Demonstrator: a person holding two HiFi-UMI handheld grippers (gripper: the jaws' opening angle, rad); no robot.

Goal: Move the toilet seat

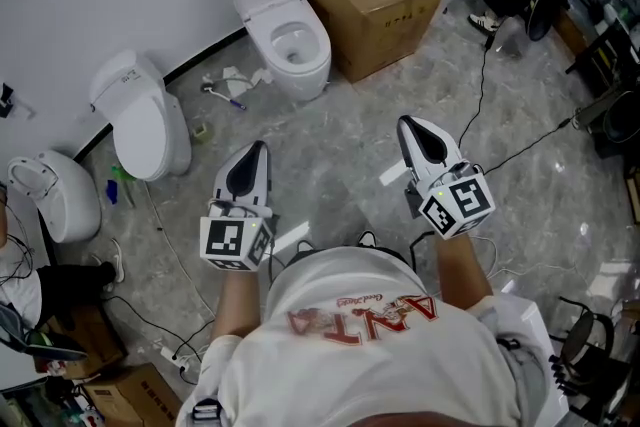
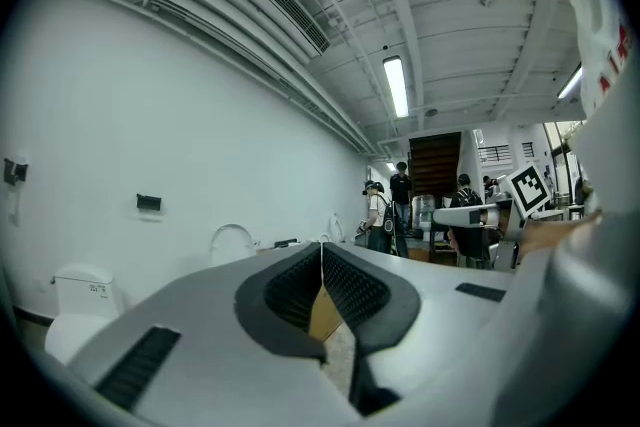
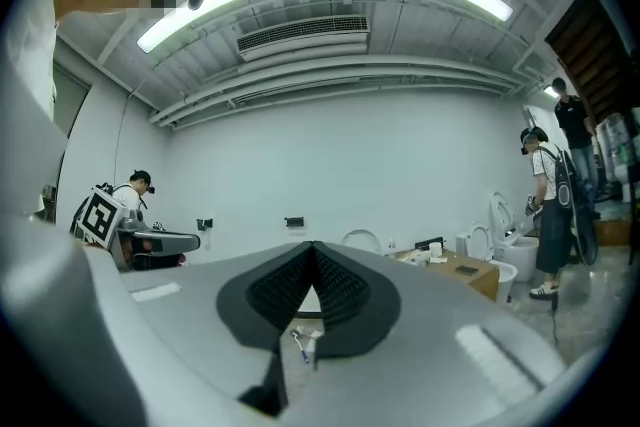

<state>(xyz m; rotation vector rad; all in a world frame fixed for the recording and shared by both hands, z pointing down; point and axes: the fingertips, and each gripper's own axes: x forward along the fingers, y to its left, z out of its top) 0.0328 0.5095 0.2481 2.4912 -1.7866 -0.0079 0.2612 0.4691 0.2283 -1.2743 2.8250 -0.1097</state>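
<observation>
The left gripper (image 1: 258,148) and right gripper (image 1: 411,123) hover level above the marbled floor (image 1: 340,165), each with jaws pressed together on nothing. Well ahead, the toilet seat (image 1: 262,33) lies on its toilet (image 1: 300,75), beside a cardboard box (image 1: 375,5).

Left tool (image 1: 258,151) and right tool (image 1: 413,126) level (jaws together, empty)
</observation>
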